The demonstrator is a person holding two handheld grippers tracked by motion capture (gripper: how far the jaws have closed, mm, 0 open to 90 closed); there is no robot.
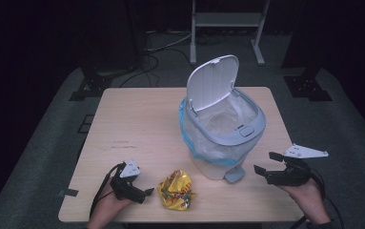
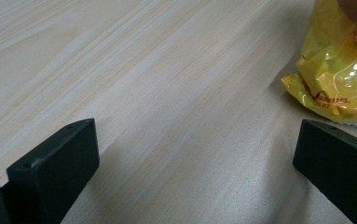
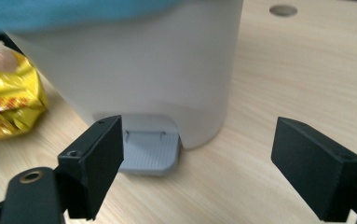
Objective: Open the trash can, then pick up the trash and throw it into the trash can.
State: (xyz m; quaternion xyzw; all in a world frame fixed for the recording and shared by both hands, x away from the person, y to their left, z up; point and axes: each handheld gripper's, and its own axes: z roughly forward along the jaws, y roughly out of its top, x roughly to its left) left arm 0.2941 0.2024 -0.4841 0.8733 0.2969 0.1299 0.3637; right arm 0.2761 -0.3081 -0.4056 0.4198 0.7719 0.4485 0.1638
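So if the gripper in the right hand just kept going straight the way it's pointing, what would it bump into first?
Most likely the grey foot pedal at the base of the white bin. The right gripper is open, its jaws point at the bin's lower wall, and the pedal sticks out toward it. Depth is hard to judge.

Bin: white body, grey rim ring, grey lid with a paler underside, grey ribbed pedal. Liner: translucent, blue-tinted, blue edge under the bin's rim. Wrapper, left of the bin's pedal: glossy yellow, red print, small light patches. Table under the bin: pale wood, fine straight grain. Gripper jaws: matt black. Floor around the table: dark grey.
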